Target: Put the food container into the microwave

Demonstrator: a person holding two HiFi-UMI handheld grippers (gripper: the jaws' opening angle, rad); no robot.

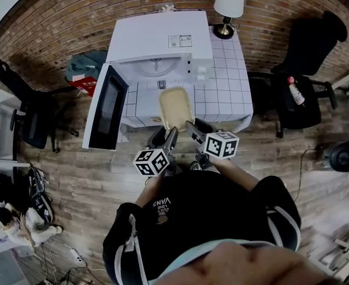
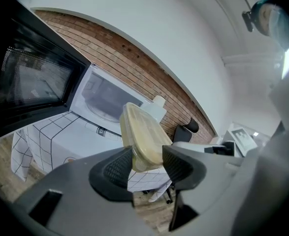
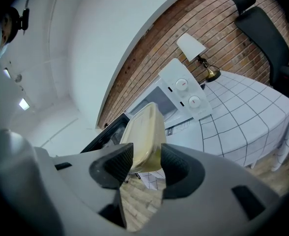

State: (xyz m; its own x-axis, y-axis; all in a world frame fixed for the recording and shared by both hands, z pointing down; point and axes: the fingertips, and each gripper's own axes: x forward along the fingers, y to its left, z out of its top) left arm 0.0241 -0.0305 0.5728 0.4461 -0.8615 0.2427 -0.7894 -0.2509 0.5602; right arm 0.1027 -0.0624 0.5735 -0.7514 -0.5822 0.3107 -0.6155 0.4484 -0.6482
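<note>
Both grippers grip the food container (image 1: 175,107). My left gripper (image 2: 146,165) pinches its near-left corner and my right gripper (image 3: 146,162) its near-right corner, jaws partway apart and pressed on it. The container hangs over the desk's (image 1: 229,82) near edge. The microwave (image 1: 162,39) is at 12 o'clock, its door (image 1: 107,108) swung open toward 9 o'clock.

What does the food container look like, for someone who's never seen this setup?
Find the white microwave, its door swung open, on the grid-patterned table. Right in front of its opening is the food container, gripped at its near end by the left tool and the right tool. It is the only pale yellow, lidded, rounded box in sight.
</note>
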